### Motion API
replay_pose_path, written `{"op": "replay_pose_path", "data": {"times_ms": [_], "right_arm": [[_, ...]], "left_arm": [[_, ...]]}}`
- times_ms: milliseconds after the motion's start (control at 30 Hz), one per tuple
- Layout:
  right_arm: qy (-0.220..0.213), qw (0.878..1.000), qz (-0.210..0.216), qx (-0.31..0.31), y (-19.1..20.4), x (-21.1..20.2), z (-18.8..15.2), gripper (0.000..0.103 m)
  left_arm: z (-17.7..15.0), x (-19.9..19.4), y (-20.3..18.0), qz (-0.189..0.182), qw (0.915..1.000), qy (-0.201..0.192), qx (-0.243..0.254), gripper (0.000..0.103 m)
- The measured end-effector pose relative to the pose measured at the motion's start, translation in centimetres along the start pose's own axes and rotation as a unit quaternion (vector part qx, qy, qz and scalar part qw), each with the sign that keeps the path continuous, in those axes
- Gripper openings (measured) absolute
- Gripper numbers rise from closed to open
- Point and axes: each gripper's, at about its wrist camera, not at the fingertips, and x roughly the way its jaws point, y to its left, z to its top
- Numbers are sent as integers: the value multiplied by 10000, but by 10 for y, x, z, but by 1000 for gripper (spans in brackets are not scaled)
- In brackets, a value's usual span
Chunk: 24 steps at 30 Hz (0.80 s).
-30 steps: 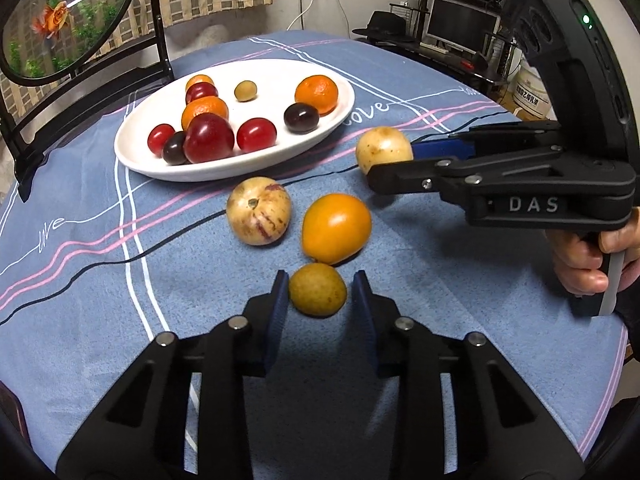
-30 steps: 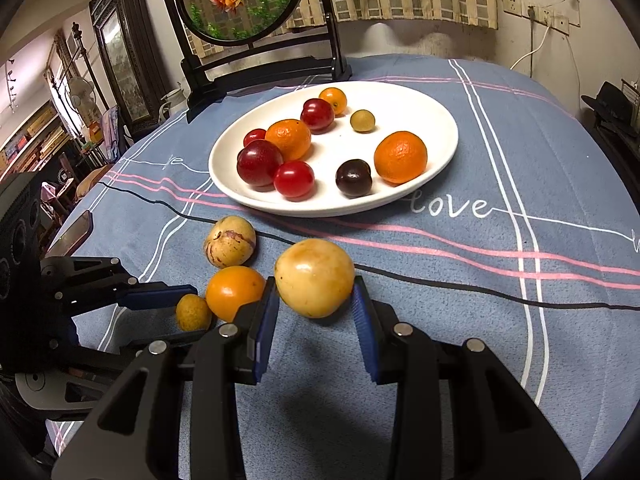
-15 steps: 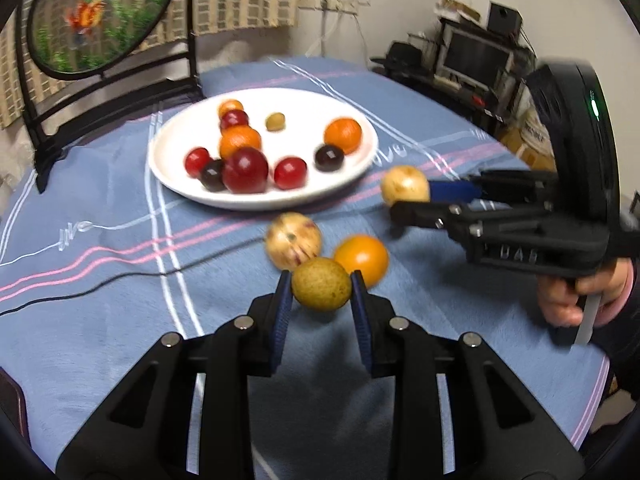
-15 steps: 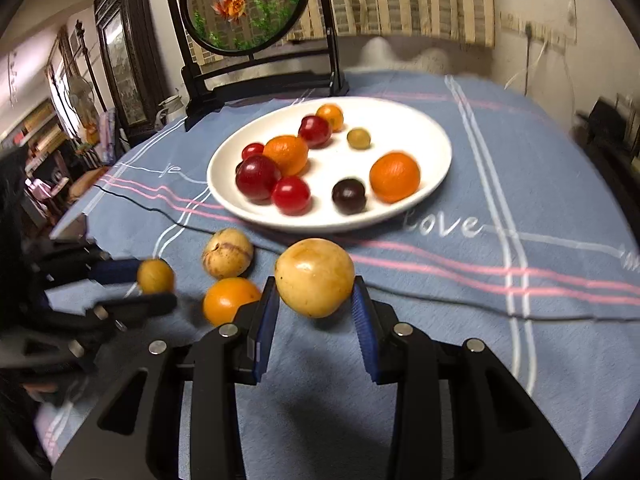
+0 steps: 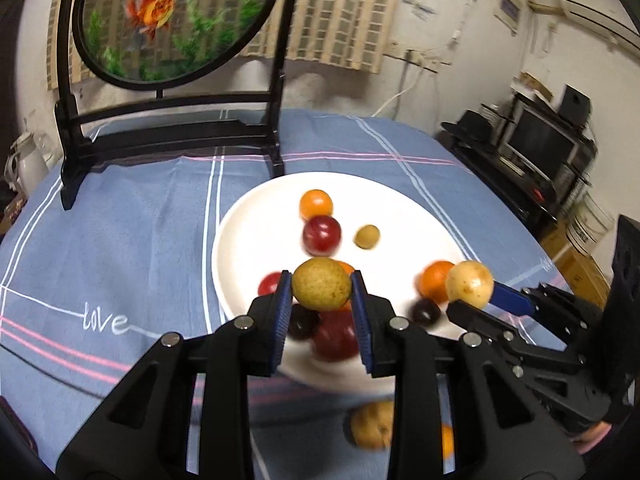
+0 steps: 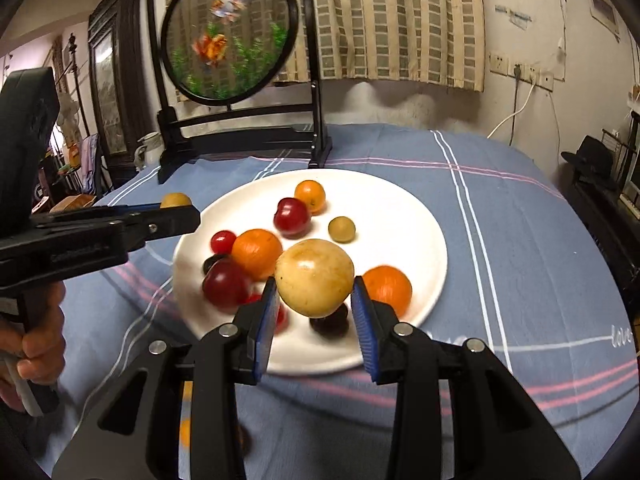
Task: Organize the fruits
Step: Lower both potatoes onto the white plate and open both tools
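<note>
Since a second ago I have lifted both fruits off the cloth. My left gripper (image 5: 321,292) holds the small fruit (image 5: 321,289) above the plate's (image 5: 256,216) near-left part; my right gripper (image 6: 315,296) holds the big fruit (image 6: 315,278) above its near-right part. I only need to release them.

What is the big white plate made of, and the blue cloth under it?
The white plate looks like glazed ceramic: smooth, glossy and evenly white, though it could be hard plastic. The blue tablecloth looks like soft woven fabric: matte, with printed stripes and small wrinkles.
</note>
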Motion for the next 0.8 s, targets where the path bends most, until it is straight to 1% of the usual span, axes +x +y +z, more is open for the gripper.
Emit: {"op": "replay_pose_path", "data": {"times_ms": [33,133,333,367,400,467,533,600,633,667,733,800], "right_arm": [[18,10000,-4,26,-1,3,2,37],[114,9999,32,114,-6,19,9,37],[174,9997,85,177,-6,35,16,37],[190,9996,83,183,-6,37,17,39],[230,9995,88,204,-6,37,16,42],[267,9993,54,269,-7,33,17,54],[150,9994,71,301,-6,21,18,61],[-47,9997,99,239,-3,5,19,61],[-86,9997,74,227,-2,0,18,61],[-117,9996,61,232,-1,-6,15,62],[-80,9995,122,282,0,-13,7,62],[124,9991,243,331,2,-15,-5,62]], "left_arm": [[3,6,2,58,10000,25,-39,30],[7,16,7,64,9999,78,-108,30],[10,20,11,126,9998,50,-176,30],[9,20,12,111,9997,65,-202,32],[9,20,13,102,9996,85,-232,36],[9,14,16,170,9991,47,-394,74],[9,-3,15,243,9983,-226,-480,81],[10,-18,11,304,9978,-385,-441,88],[9,-27,9,344,9973,-481,-444,95],[6,-33,8,390,9967,-548,-461,99],[-5,-43,7,497,9957,-600,-496,99],[-19,-48,7,525,9963,-527,-438,99]]}}
